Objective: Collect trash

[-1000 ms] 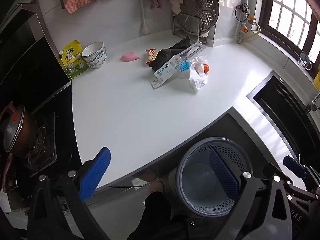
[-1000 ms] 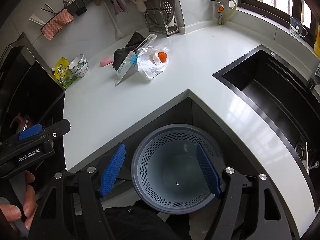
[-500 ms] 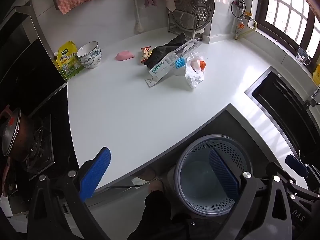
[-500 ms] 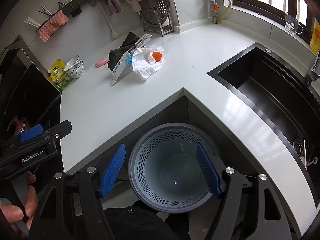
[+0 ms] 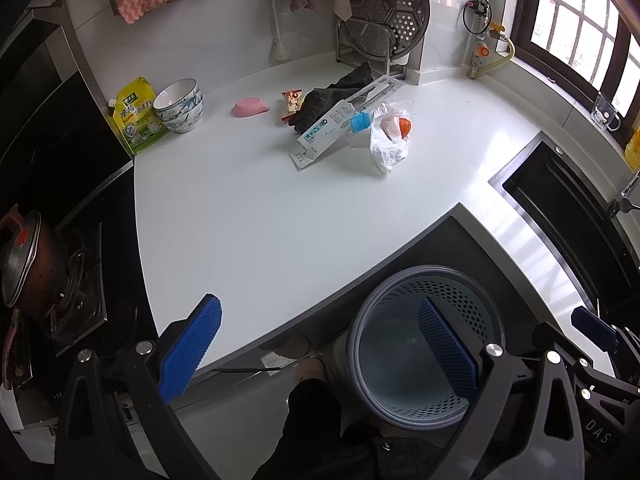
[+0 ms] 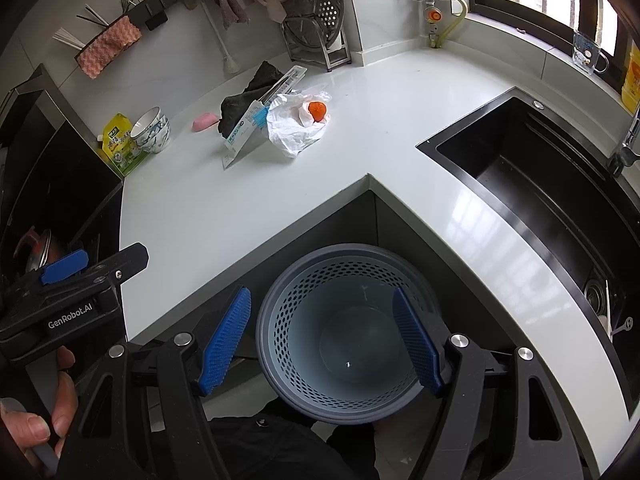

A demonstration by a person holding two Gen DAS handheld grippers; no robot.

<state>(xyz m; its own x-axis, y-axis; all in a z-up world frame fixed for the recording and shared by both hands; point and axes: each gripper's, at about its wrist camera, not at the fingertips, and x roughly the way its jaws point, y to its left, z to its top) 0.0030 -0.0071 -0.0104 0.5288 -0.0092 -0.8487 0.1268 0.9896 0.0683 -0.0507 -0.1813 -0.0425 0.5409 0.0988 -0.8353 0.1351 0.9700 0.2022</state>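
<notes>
Both my wrist cameras looked steeply down from above the counter's inner corner, each along its own blue fingers. My left view sat over the counter edge [image 5: 280, 320] nearer the stove [image 5: 76, 300], facing the back wall, with the trash basket [image 5: 424, 344] low at right. My right view hung almost straight over that basket [image 6: 348, 336] and took in the sink [image 6: 540, 184]. They shared the basket, the white countertop [image 6: 200, 200] and the litter pile by the wall, seen from afar.
</notes>
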